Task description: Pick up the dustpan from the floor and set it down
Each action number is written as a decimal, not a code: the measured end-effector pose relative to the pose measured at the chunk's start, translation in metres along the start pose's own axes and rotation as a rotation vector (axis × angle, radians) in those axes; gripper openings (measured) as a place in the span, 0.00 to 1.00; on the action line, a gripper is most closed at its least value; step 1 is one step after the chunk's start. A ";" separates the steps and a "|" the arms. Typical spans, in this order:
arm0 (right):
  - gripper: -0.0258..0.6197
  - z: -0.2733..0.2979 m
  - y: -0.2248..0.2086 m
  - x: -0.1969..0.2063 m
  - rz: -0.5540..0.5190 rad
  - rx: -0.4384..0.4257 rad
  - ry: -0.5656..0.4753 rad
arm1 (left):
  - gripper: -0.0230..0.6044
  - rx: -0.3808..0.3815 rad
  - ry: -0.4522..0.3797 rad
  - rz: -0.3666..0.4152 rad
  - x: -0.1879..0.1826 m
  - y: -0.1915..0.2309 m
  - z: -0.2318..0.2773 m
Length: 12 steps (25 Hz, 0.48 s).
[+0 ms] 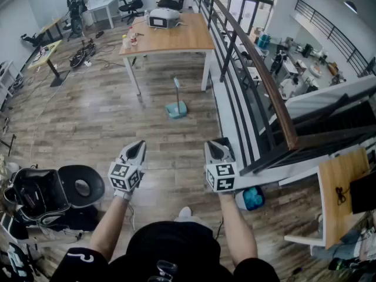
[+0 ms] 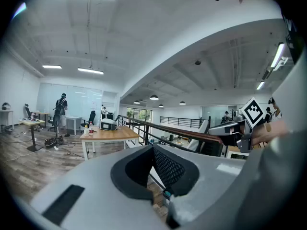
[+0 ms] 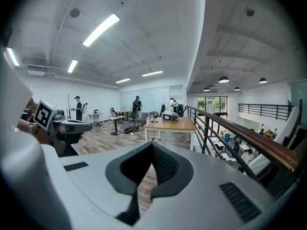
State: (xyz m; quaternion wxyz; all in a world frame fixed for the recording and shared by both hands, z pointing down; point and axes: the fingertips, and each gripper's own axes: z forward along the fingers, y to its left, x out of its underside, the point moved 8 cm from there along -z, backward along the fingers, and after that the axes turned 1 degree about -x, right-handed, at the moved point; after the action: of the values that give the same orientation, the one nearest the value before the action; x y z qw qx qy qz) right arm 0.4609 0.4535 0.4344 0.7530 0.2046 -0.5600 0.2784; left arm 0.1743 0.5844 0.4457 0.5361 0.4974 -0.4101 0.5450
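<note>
**Item: dustpan (image 1: 177, 109).** Pale blue-green, standing on the wooden floor (image 1: 100, 122). The pan sits flat and the long handle (image 1: 176, 90) rises upright from it. It is well ahead of both sets of fingers and below their level, untouched.

**Bearing from the fingers.** It lies straight ahead, on the line that runs out between the two grippers. Neither hand looks clearly nearer, so either could make the reach. The long axis is the handle, which stands vertical, crosswise to fingers that point forward and only slightly down.

**Surroundings.** Beyond the dustpan is a wooden worktop (image 1: 176, 37), whose near legs stand just past the pan on either side. A dark railing (image 1: 258, 81) runs along to the right of the right fingers.

**Left gripper (image 1: 136, 150).** Held out in front of the body on an outstretched forearm, close to level with the nose tipped a little down. Its own view shows the fingers (image 2: 169, 169) drawn together with nothing between them.

**Right gripper (image 1: 218, 150).** Held alongside the left at about the same height and apart from it, tipped slightly more downward. Its fingers (image 3: 165, 164) are closed tip to tip and empty.

**Judgement.** The pick-up is not yet begun. The coming move calls for stepping or reaching forward and down, spreading one pair of fingers, and bringing them around the upright handle from the side.
</note>
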 end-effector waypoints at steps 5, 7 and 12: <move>0.02 0.008 -0.013 0.001 -0.013 -0.004 0.016 | 0.03 -0.004 0.009 0.000 0.001 -0.005 0.016; 0.02 0.013 -0.019 -0.001 -0.027 -0.008 0.014 | 0.03 -0.008 0.013 0.003 0.001 -0.006 0.023; 0.03 0.024 -0.023 0.005 -0.036 -0.019 0.013 | 0.03 -0.010 0.018 0.009 0.005 -0.002 0.033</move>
State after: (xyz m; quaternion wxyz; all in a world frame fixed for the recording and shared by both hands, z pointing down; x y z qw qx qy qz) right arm 0.4593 0.4224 0.4459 0.7636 0.2059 -0.5537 0.2608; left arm 0.1797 0.5530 0.4561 0.5395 0.4880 -0.4103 0.5499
